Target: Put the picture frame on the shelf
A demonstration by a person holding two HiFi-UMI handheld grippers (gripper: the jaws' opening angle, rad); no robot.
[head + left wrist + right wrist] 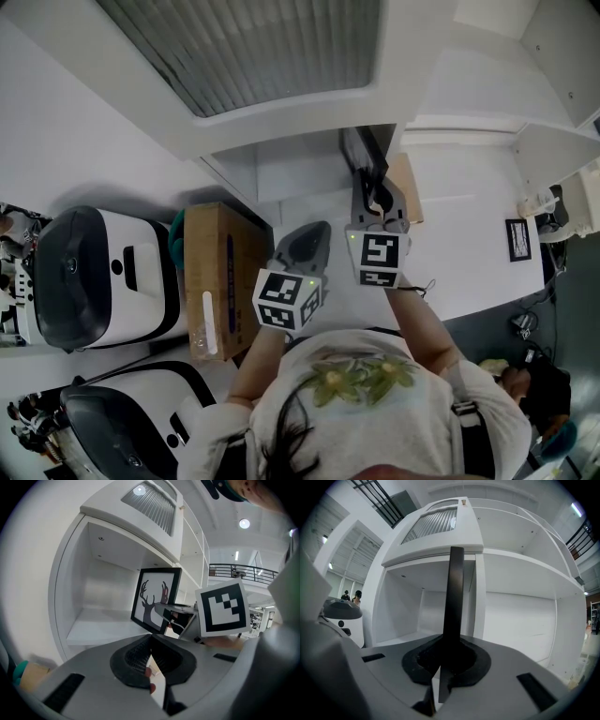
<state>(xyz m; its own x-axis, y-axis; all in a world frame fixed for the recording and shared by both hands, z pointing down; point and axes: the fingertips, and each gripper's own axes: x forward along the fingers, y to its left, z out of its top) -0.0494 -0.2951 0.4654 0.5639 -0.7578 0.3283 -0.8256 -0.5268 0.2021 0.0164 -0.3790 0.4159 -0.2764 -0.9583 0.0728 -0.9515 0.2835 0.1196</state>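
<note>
The shelf (93,629) is a white unit with an open compartment, bare and pale inside, under a grey louvred panel (253,47). The room round it is white as well. In the left gripper view, a dark railing (234,567) runs along an upper level under round ceiling lights (243,523).

On the floor to the person's left stands a brown cardboard box (220,281), with two white-and-black machines (103,277) beyond it. A small framed picture (517,239) sits well off to the right.

The picture frame (157,599) is black-edged, with a deer silhouette. It is upright at the mouth of the compartment, and whether its lower edge touches the board cannot be told. The right gripper (372,197) has its jaws clamped on the frame's edge (from its own view the frame is a thin dark bar rising between the pads). Nothing stands between the frame and the open compartment.

The left gripper (314,236) hangs just beside the right one, nearer the box. Its jaws are together at the tips and hold nothing.
</note>
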